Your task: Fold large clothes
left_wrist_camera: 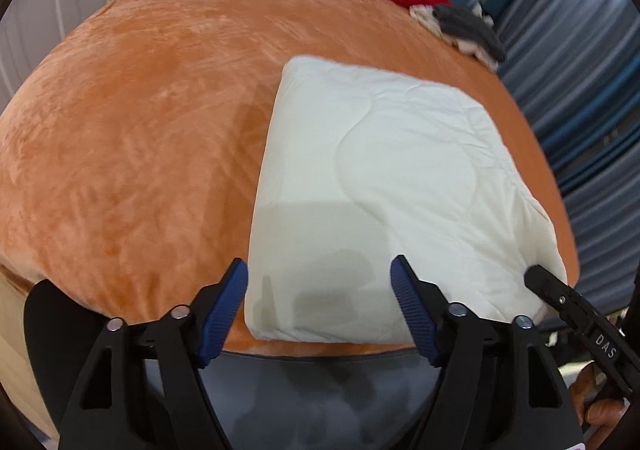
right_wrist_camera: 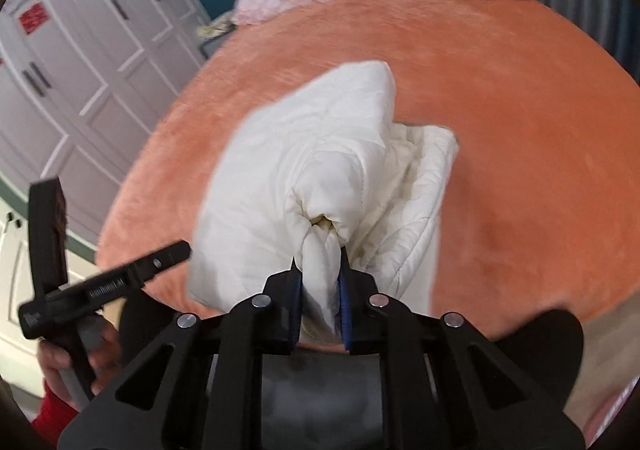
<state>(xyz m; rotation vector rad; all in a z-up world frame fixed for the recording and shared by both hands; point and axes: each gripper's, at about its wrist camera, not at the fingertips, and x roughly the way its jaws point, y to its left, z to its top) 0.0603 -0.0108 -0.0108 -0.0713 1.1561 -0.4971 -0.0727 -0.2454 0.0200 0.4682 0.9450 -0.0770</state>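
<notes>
Orange plush bed (left_wrist_camera: pixel 140 130) | folded white quilted duvet (left_wrist_camera: pixel 380 190) lying near its front edge, puffy, wavy stitching | right gripper (right_wrist_camera: pixel 320 282) jaws clamped on a bunched corner | left gripper (left_wrist_camera: pixel 320 298) jaws apart, empty.

Both wrist cameras look steeply down, close over the near edge of the orange bed (left_wrist_camera: pixel 140 122), sharing its white quilt (left_wrist_camera: pixel 380 190).

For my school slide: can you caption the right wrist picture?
Right hand-held gripper pinches the white quilt on the orange bed.
</notes>
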